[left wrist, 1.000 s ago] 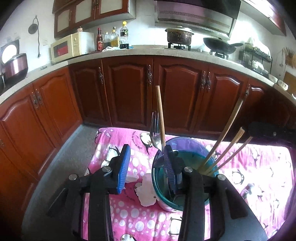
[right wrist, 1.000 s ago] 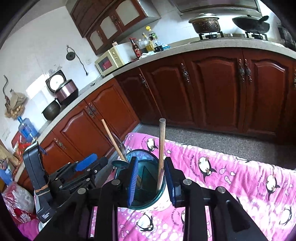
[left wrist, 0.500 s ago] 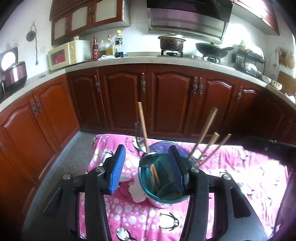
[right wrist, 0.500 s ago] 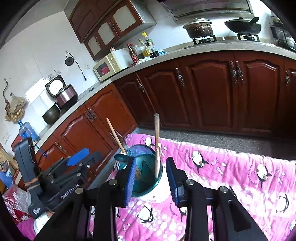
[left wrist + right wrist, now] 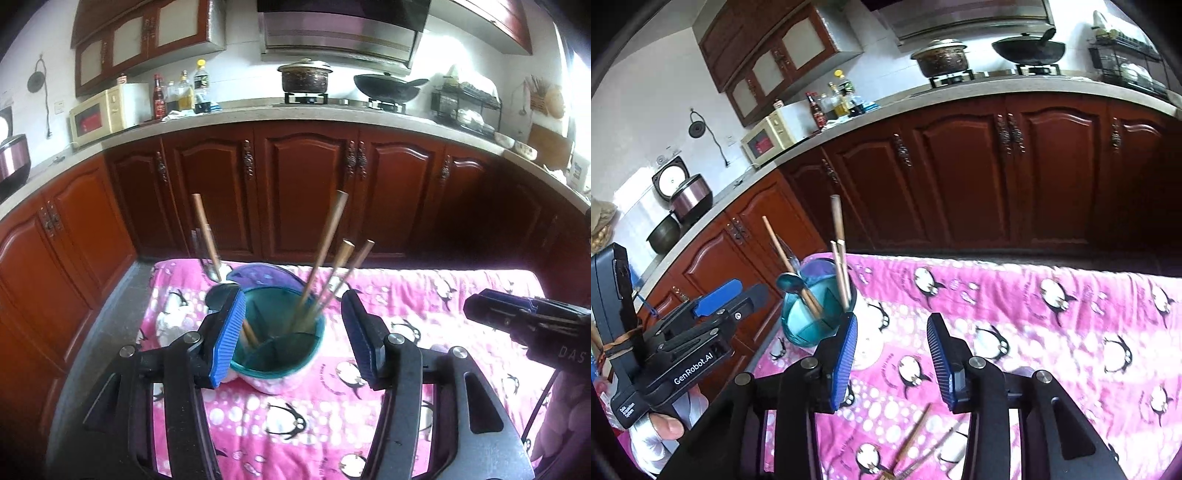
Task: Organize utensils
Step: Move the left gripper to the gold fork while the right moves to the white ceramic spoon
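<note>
A teal divided utensil holder (image 5: 280, 343) stands on the pink penguin blanket (image 5: 424, 295). It holds several wooden chopsticks (image 5: 325, 258), a wooden-handled spoon (image 5: 207, 240) and a fork. My left gripper (image 5: 295, 336) is open and empty, its blue pads either side of the holder, set back from it. My right gripper (image 5: 892, 354) is open and empty, to the right of the holder (image 5: 812, 314). Loose chopsticks (image 5: 916, 446) lie on the blanket below the right gripper. The right gripper also shows at the right of the left wrist view (image 5: 517, 321).
Dark red kitchen cabinets (image 5: 306, 192) and a grey counter run behind the blanket. A microwave (image 5: 99, 114), bottles, a pot (image 5: 304, 77) and a wok sit on the counter. The left gripper body (image 5: 683, 332) is at the left in the right wrist view.
Both grippers have pulled back from the holder and opened wider. The right gripper let go of the chopstick, which now stands in the holder, and moved right.
</note>
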The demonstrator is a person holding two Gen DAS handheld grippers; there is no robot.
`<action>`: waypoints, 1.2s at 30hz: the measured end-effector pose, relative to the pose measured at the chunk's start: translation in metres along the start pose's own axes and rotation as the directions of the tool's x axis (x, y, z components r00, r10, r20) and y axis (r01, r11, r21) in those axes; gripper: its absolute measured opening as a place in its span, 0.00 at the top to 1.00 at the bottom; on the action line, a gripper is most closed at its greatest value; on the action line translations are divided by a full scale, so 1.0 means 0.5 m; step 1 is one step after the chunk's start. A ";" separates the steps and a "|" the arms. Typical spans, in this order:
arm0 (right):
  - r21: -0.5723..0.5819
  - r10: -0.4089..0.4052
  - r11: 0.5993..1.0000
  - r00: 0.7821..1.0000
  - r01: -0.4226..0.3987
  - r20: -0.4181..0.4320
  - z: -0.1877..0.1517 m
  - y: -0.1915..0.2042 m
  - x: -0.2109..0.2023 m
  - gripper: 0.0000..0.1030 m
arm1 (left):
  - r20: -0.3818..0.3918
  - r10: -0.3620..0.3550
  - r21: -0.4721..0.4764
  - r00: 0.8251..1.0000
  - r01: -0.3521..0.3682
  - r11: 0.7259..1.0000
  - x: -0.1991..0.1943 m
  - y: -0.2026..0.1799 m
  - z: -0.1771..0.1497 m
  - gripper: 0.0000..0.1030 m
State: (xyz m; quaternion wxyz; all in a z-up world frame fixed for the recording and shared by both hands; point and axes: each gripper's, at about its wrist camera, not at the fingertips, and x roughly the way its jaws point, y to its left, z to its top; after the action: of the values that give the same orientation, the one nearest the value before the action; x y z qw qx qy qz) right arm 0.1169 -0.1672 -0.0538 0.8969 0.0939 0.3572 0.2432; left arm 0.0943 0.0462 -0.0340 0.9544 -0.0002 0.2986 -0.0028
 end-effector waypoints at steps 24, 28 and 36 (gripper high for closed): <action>0.122 -0.136 0.983 0.990 0.138 -0.025 -0.113 -0.146 -0.100 0.58 | -0.054 -0.128 0.099 0.990 0.133 0.986 -0.001 -0.178 -0.029 0.48; 0.141 -0.145 0.979 0.989 0.148 -0.036 -0.126 -0.165 -0.102 0.58 | -0.069 -0.134 0.111 0.989 0.141 0.984 0.007 -0.195 -0.036 0.48; 0.192 -0.155 0.967 0.984 0.169 -0.083 -0.156 -0.220 -0.074 0.58 | -0.169 -0.208 0.061 0.963 0.221 0.973 0.053 -0.184 -0.061 0.48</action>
State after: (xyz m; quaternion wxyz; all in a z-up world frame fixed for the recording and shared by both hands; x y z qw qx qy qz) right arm 0.0809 -0.2813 -0.1263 0.8873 0.1451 0.4163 0.1353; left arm 0.0982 -0.0457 -0.0741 0.9204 0.0055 0.3726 -0.1181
